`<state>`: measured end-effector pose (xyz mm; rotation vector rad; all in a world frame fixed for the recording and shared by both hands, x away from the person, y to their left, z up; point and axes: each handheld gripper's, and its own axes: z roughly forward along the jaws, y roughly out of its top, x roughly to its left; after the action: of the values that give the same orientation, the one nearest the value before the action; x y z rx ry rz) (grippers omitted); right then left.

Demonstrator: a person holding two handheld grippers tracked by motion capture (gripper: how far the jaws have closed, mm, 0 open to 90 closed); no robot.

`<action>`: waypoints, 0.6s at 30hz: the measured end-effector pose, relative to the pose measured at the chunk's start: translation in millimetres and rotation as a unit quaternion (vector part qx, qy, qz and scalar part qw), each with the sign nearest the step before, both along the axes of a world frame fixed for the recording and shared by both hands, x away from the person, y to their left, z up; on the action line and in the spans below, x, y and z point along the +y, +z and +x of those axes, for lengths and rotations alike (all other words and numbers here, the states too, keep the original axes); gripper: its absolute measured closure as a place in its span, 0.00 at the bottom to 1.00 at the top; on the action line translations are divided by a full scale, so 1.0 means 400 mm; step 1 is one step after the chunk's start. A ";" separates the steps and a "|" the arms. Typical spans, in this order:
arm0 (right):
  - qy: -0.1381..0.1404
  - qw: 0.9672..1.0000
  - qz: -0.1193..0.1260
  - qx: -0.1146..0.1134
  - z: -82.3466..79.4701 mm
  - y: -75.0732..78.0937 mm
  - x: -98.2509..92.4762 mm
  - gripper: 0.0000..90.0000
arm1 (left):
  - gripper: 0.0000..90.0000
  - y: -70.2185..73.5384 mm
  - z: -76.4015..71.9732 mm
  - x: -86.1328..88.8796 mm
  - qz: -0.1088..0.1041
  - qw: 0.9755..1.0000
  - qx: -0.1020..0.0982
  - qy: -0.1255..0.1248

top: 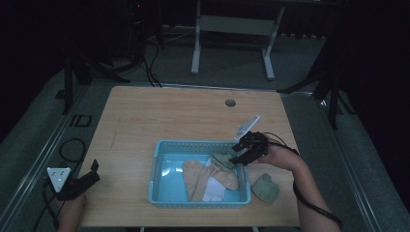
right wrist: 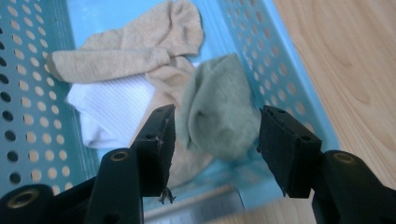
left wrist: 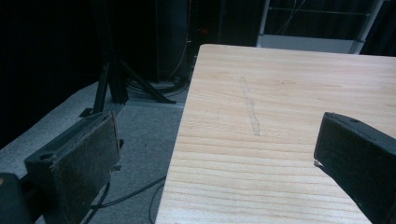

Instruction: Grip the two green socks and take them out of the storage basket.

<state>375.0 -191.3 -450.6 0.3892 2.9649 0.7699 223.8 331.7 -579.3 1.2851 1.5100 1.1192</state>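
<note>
A blue perforated basket point(top: 193, 144) sits at the table's front middle; its wall point(right wrist: 280, 60) runs past my right gripper. Inside lie tan socks point(top: 198, 176) point(right wrist: 126, 51) and a white sock point(top: 212, 191) point(right wrist: 109, 105). My right gripper point(top: 237, 155) point(right wrist: 215, 112) reaches over the basket's right rim, its jaws half closed on a bunched green sock point(top: 221, 161) point(right wrist: 219, 107) that fills the gap between the pads. At the table's front left edge my left gripper point(top: 94, 171) point(left wrist: 217, 126) rests, jaws wide apart with only bare wood between them.
A second green sock point(top: 265, 188) lies on the table just right of the basket. A round cable hole point(top: 230, 102) sits near the far edge. Cables trail on the floor at the left point(top: 72, 150). A white table frame point(top: 232, 24) stands beyond.
</note>
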 end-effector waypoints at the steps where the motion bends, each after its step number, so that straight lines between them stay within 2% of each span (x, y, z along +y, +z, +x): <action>1: 0.001 1.000 -0.003 0.003 0.000 -0.005 0.010 0.51 | 0.00 0.000 0.000 0.001 0.001 1.000 -0.001 -0.001; 8: 0.018 1.000 -0.014 0.016 0.007 -0.045 0.069 0.51 | 0.00 0.000 -0.001 0.001 -0.001 1.000 -0.003 -0.003; 13: 0.018 0.999 -0.023 0.026 0.009 -0.075 0.092 0.52 | 0.00 0.000 -0.001 0.000 -0.001 1.000 -0.003 -0.004; 18: 0.015 0.999 -0.039 0.027 0.007 -0.097 0.107 0.57 | 0.00 0.000 -0.001 0.000 -0.001 1.000 -0.003 -0.004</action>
<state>377.9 -148.5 -489.3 0.3687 3.0467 0.6552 223.4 331.8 -579.4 1.2845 1.5002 1.1156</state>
